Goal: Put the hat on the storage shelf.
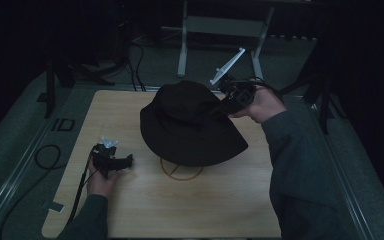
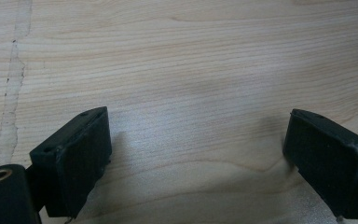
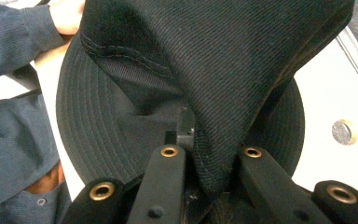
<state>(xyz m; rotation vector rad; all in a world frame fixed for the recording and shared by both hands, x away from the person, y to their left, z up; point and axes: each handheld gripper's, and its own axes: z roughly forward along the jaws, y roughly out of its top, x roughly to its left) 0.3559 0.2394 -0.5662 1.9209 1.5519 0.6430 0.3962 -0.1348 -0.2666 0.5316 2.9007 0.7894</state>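
Note:
A black bucket hat (image 1: 190, 125) is held over the middle of the wooden table (image 1: 190, 210), its brim spread toward the front. My right gripper (image 1: 232, 97) comes in from the back right and is shut on the hat's crown. In the right gripper view a fold of the hat's fabric (image 3: 223, 56) is pinched between the jaws of that gripper (image 3: 205, 154). My left gripper (image 1: 126, 161) lies low at the table's left, held by a hand. Its fingers (image 2: 74, 154) stand wide apart over bare wood, so the left gripper (image 2: 198, 123) is open with nothing in it.
A thin ring (image 1: 181, 174) lies on the table under the hat's front brim. A white metal frame (image 1: 220, 25) stands on the floor behind the table. A black cable (image 1: 47, 155) loops off the table's left side. A small round disc (image 3: 342, 132) shows on the tabletop.

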